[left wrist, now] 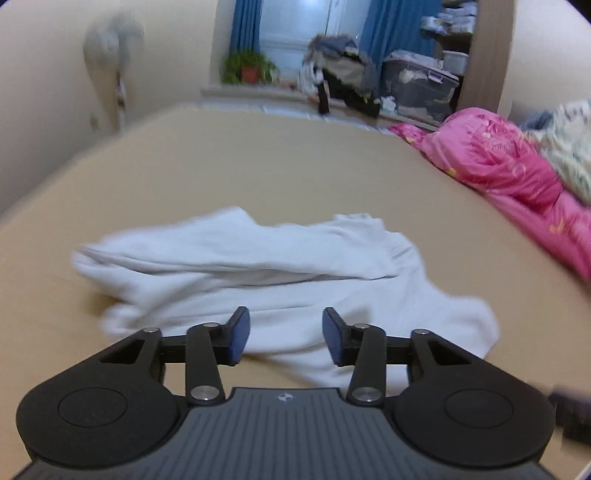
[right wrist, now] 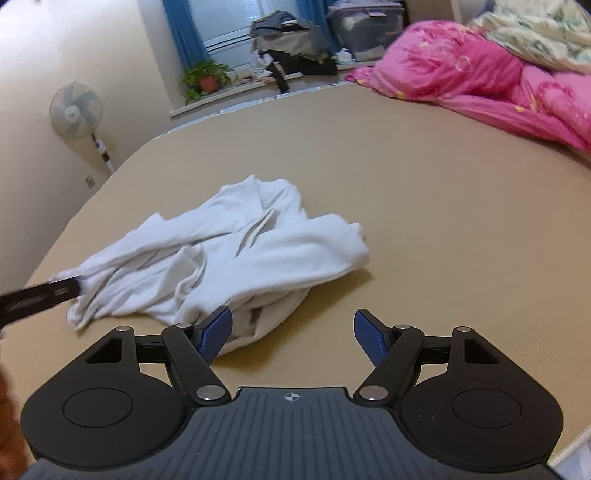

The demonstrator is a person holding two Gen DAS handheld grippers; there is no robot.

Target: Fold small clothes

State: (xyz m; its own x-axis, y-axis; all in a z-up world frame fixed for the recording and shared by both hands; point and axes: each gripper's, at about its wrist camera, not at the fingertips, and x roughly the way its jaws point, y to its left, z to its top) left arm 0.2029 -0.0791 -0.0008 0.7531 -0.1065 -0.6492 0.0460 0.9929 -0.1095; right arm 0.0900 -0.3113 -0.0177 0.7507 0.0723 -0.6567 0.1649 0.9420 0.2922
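Observation:
A crumpled white garment (left wrist: 280, 273) lies in a heap on the tan bed sheet (left wrist: 295, 166). My left gripper (left wrist: 286, 332) hovers over its near edge, jaws apart, with no cloth pinched between the blue pads. In the right wrist view the same garment (right wrist: 221, 254) lies ahead and to the left. My right gripper (right wrist: 293, 334) is open there, its left fingertip (right wrist: 216, 330) beside the garment's near fold and bare sheet between the fingers. A dark, blurred part of the left gripper (right wrist: 40, 295) shows at the garment's left end.
A pink quilt (right wrist: 461, 70) and a floral blanket (right wrist: 535, 33) are piled at the bed's far right. A standing fan (right wrist: 75, 109) is by the left wall. A potted plant (right wrist: 207, 79), clothes and storage boxes sit by the window.

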